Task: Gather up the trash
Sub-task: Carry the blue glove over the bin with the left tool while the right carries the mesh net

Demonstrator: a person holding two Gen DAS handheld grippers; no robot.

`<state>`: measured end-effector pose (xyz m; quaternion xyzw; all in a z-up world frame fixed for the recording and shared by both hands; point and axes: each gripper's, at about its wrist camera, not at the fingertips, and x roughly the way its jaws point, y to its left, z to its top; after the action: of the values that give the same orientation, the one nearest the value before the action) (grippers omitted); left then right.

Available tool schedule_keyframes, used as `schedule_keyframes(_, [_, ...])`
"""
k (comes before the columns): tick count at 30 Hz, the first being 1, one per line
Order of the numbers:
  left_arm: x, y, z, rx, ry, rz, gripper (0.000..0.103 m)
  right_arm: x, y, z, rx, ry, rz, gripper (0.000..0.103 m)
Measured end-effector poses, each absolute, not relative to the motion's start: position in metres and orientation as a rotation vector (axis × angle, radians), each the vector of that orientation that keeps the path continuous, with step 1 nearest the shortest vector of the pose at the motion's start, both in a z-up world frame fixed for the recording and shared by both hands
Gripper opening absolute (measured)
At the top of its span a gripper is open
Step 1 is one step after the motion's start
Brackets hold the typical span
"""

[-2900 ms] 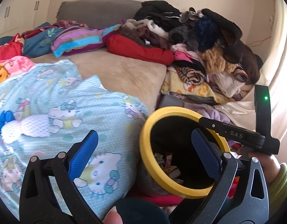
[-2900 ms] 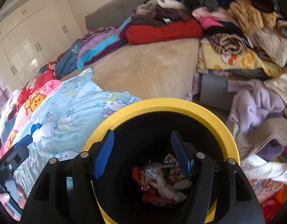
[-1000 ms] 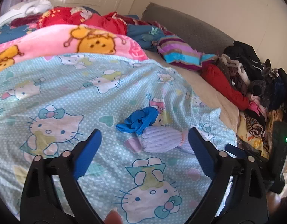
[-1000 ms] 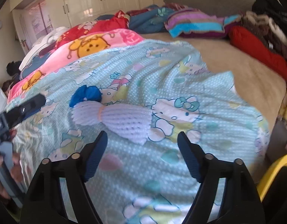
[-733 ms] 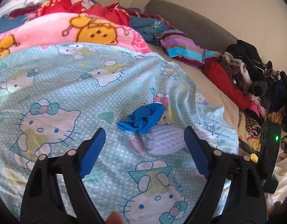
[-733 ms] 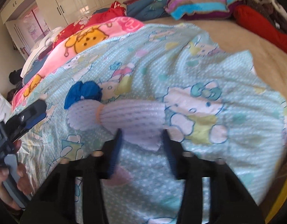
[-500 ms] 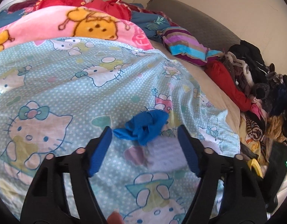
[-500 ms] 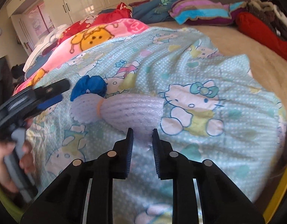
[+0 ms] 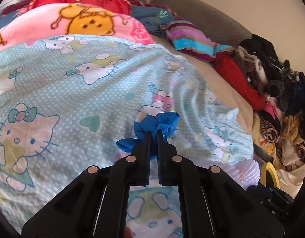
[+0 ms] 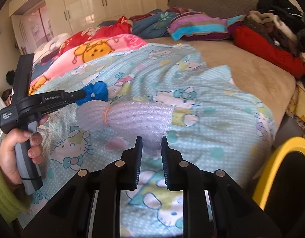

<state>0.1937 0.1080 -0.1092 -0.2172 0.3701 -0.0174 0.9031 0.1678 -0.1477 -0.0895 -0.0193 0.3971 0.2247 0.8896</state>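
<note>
A crumpled blue glove lies on the light blue cat-print blanket, and my left gripper is shut on it. In the right wrist view the same blue glove shows at the tip of the left gripper, held by a hand in a green sleeve. My right gripper is shut on the near edge of a white foam fruit net, which is bound by an orange rubber band and is lifted off the blanket. Part of the foam net shows at the lower right of the left wrist view.
A black bin with a yellow rim stands at the bed's right edge. A pink cartoon blanket, a striped pillow, a red bundle and a pile of clothes cover the far side. White wardrobes stand behind.
Both grippers went from open to shut: the left closed on the blue glove, the right on the foam net. The net has been drawn away from the glove toward the bin side.
</note>
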Motion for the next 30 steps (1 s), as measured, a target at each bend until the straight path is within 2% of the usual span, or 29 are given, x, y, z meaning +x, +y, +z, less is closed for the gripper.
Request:
schedule_keyframes(18, [0.160, 0.027, -0.067, -0.358, 0.690, -0.216, 0.002, 0.139, -0.263, -0.056, 0.144, 0.756, 0.276, 0.018])
schedule_keyframes(30, [0.139, -0.013, -0.046, -0.302, 0.658, -0.308, 0.002, 0.128, -0.307, -0.046, 0.204, 0.734, 0.218, 0.018])
